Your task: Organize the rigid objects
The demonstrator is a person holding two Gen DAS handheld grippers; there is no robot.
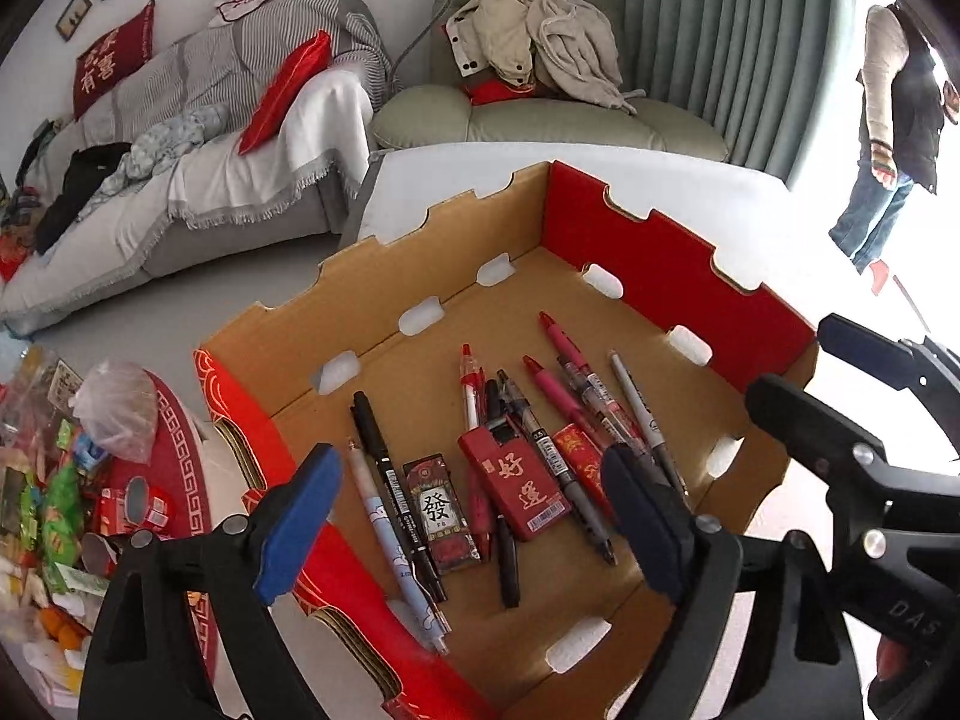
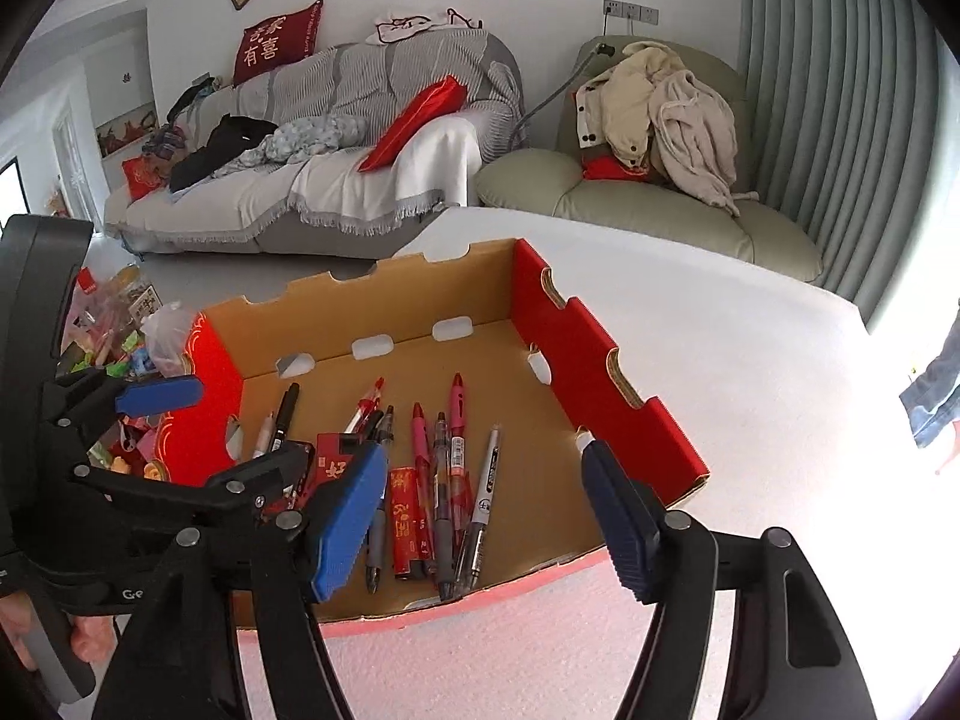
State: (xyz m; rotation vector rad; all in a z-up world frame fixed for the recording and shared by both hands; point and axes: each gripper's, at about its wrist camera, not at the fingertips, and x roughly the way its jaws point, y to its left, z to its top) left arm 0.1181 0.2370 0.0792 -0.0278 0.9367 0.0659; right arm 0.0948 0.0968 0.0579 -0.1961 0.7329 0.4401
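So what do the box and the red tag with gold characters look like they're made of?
Box: corrugated cardboard, matte brown inside, red printed outside; fluting shows at the cut edges. Red tag: probably hard plastic with a slight sheen, though coated card can't be ruled out; a barcode sticker sits at one end.

The cardboard box point(image 1: 678, 252) is plain brown inside with red walls and what looks like gold scrollwork outside, holding red, pink, black and silver pens point(image 1: 558, 384), on a white tabletop point(image 2: 750, 360), near a grey-striped sofa throw point(image 1: 240, 60).
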